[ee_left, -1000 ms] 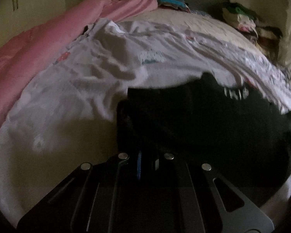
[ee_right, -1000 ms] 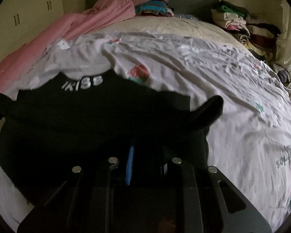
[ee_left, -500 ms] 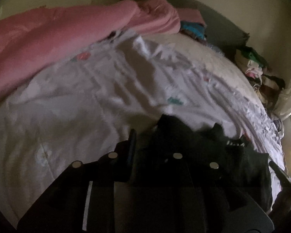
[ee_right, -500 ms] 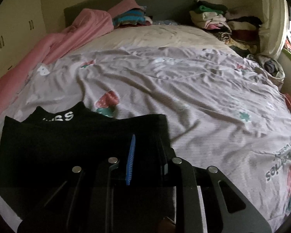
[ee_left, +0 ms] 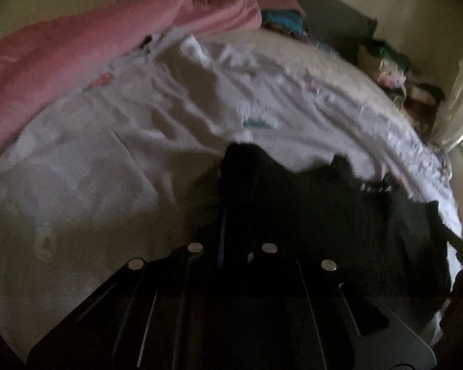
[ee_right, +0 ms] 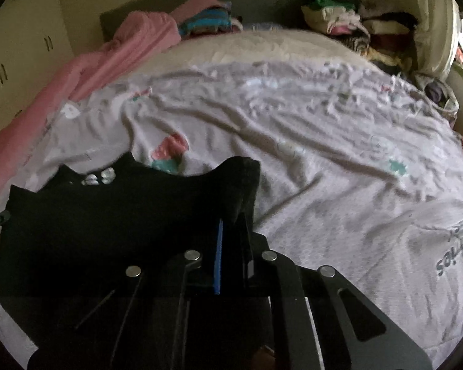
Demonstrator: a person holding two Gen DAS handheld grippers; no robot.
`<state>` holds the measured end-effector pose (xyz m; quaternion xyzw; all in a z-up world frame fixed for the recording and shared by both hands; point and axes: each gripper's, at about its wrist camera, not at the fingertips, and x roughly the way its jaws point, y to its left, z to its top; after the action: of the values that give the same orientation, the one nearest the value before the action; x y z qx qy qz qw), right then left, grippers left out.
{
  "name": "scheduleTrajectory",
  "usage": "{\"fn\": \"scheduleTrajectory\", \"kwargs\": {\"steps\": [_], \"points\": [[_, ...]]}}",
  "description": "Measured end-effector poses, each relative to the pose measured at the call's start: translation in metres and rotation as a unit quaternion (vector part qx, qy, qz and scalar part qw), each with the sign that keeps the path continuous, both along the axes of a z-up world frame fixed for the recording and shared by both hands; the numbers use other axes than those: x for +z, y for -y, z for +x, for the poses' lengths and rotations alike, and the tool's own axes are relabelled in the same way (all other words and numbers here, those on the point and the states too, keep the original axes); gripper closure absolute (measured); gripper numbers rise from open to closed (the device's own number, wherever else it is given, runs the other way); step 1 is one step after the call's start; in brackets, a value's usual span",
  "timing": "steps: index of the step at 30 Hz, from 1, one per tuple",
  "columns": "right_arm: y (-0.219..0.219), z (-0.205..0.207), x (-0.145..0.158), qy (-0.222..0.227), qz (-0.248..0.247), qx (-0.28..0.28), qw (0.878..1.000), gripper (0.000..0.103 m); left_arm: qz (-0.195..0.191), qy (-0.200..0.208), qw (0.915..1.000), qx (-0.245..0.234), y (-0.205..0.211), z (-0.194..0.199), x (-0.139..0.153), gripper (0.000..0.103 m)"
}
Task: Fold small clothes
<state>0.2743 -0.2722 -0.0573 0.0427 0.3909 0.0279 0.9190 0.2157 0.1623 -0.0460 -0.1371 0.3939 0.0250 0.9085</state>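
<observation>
Black garment [ee_right: 114, 222], lower left of frame on bed [ee_right: 324, 160]: corners pinched by left tool [ee_left: 231, 215] and right tool [ee_right: 231, 225], both just closed; fold judged begun, unfinished.

Black garment [ee_right: 114, 215]: white lettering near the neckline, blurred, not legible in either view. Bedsheet [ee_right: 339, 160]: dark printed word at the right edge, upside down, only the fragment "ies" partly readable. No other text readable.
</observation>
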Motion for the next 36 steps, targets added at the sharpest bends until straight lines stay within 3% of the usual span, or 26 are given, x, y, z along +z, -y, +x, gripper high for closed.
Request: {"fn": "scheduleTrajectory", "kwargs": {"steps": [3, 8, 14, 17, 19, 21, 23, 29, 36], "points": [[0.007, -0.010, 0.013, 0.029, 0.013, -0.014, 0.999, 0.095, -0.005, 0.026, 0.9996, 0.009, -0.008, -0.013, 0.014, 0.102], [0.007, -0.003, -0.003, 0.009, -0.009, -0.031, 0.999, 0.095, 0.006, -0.005, 0.9999, 0.013, -0.010, -0.002, -0.007, 0.102], [0.001, -0.004, -0.015, 0.001, -0.045, -0.038, 0.998, 0.093, 0.029, -0.013, 0.9994, 0.011, -0.003, -0.004, -0.014, 0.098], [0.001, -0.014, -0.012, 0.002, -0.050, -0.026, 0.998, 0.079, 0.032, -0.007, 0.9994, 0.014, -0.004, -0.011, -0.010, 0.095], [0.000, -0.024, -0.007, 0.007, -0.057, -0.020, 0.998, 0.063, 0.034, 0.001, 0.9993, 0.016, -0.004, -0.018, -0.004, 0.094], [-0.004, -0.040, 0.001, 0.019, -0.058, -0.004, 0.998, 0.062, 0.031, 0.011, 0.9993, 0.014, -0.001, -0.027, 0.004, 0.092], [-0.009, -0.055, 0.006, 0.025, -0.067, 0.011, 0.997, 0.062, 0.033, 0.014, 0.9993, 0.007, 0.005, -0.033, 0.009, 0.085], [-0.020, -0.088, 0.011, 0.017, -0.051, 0.045, 0.998, 0.062, 0.048, 0.024, 0.9983, -0.025, 0.033, -0.056, 0.017, 0.079], [-0.046, -0.109, 0.003, -0.007, -0.062, 0.081, 0.995, 0.058, 0.060, -0.008, 0.9946, -0.085, 0.068, -0.076, 0.001, 0.071]]}}
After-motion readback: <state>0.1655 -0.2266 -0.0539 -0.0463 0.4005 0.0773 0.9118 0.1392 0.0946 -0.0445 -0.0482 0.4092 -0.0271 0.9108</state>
